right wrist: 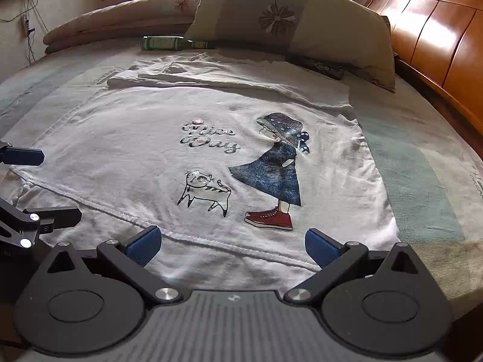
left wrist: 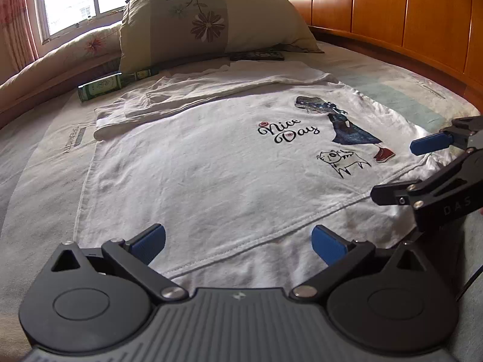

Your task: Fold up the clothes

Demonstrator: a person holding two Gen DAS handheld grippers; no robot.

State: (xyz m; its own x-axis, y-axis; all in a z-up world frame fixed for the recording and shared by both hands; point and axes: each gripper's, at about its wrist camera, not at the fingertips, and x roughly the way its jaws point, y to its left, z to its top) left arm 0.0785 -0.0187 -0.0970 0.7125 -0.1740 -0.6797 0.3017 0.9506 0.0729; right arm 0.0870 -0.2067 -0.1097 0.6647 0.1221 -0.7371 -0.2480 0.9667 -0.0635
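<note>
While I am holding both grippers low over the near edge of the bed (right wrist: 422,163), the white shirt (left wrist: 211,166) is lying spread flat ahead of them, print side up, with its far part already doubled back toward me in a long band just short of the pillow (left wrist: 211,24). My left gripper (left wrist: 238,241) is hovering with its jaws spread wide and nothing between them, the stitched hem (left wrist: 271,241) running slantwise just ahead of its blue pads (left wrist: 327,242). My right gripper (right wrist: 231,242) is hanging wide apart too, empty, with the hem crossing between its fingers and the printed red shoes just beyond. I am judging that the shirt is partly folded, though I cannot tell whether the near edge is waiting to be lifted or has just been laid down. If I am closing on the cloth here, the trouble is likely coming from the layers: the hem is sitting over a lower layer, so a shallow pinch may be catching only the top sheet, or a deep one dragging the bedsheet along. Uneven lifting between my two hands would be skewing the fold, and a long pull could be disturbing the far band or nudging the green bottle (left wrist: 99,89) beyond my left gripper.
</note>
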